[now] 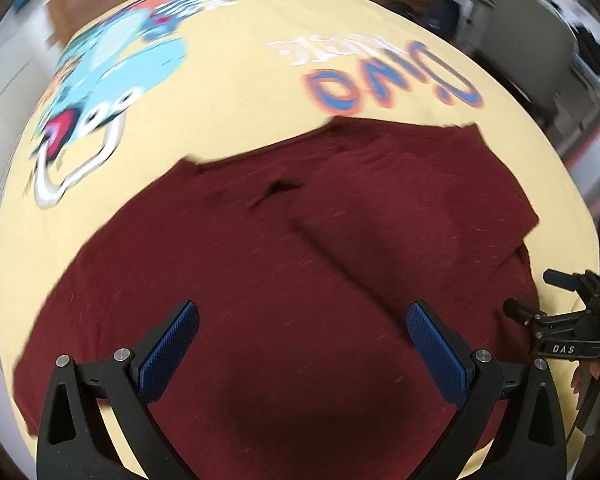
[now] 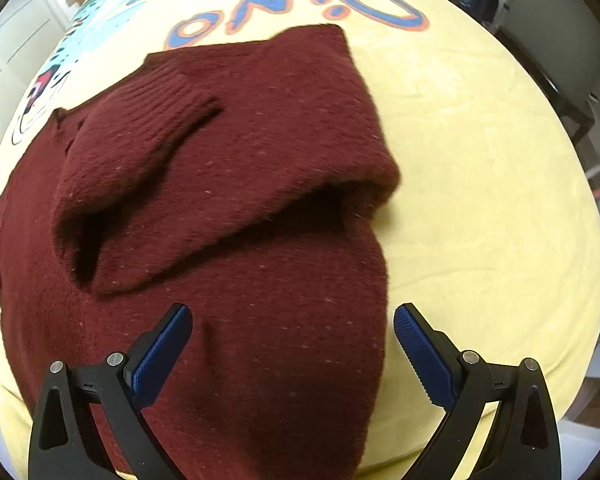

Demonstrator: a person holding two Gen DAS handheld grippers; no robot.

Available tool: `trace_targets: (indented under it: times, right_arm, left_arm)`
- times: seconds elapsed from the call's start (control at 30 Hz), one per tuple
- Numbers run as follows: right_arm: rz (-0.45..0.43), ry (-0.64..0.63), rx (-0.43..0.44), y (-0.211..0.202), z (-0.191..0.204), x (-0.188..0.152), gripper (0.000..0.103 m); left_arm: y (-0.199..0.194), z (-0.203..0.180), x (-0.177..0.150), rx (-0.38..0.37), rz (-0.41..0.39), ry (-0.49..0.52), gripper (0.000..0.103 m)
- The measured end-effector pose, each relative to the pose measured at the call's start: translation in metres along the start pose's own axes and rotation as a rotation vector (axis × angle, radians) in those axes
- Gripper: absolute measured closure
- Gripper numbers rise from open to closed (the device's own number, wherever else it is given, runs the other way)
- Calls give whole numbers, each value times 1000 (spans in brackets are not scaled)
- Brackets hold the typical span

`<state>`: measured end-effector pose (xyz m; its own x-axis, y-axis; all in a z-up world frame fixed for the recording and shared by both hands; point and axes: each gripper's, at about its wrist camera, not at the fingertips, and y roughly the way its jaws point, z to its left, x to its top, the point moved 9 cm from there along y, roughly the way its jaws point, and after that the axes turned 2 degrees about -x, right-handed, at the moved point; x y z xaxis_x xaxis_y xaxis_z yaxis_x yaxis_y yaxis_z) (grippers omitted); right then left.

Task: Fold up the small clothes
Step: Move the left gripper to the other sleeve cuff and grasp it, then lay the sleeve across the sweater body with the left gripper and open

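A dark red knitted sweater [image 1: 280, 280] lies on a yellow cloth [image 1: 228, 112] printed with a cartoon dinosaur and the word "Dino". In the right wrist view the sweater [image 2: 228, 240] has one sleeve with a ribbed cuff [image 2: 168, 100] folded across its body. My left gripper [image 1: 302, 320] is open and empty, hovering over the sweater's near part. My right gripper [image 2: 292, 324] is open and empty above the sweater's right edge; it also shows at the right edge of the left wrist view [image 1: 540, 296].
The yellow cloth [image 2: 480, 200] covers a table and spreads wide to the right of the sweater. A wooden surface [image 1: 68, 12] shows at the far left. Dark furniture [image 1: 540, 40] stands beyond the table's far right edge.
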<state>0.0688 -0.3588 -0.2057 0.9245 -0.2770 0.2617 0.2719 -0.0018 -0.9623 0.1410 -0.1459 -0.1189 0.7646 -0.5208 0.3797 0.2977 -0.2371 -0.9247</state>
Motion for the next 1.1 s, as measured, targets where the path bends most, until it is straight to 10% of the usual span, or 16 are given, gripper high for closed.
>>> trace_targets:
  times: [0.5,0.77,1.1]
  right_arm:
    - [35,70,21,6,-48,-18,2]
    - [47,68,26,12,-48,-21,2]
    - [45,45,36,14,-22,-9,2]
  left_arm:
    - [99,-84,28,13,186,206,2]
    - [123,-55,30,78,203,172,79]
    - [65,32,39,8,10,-102,87]
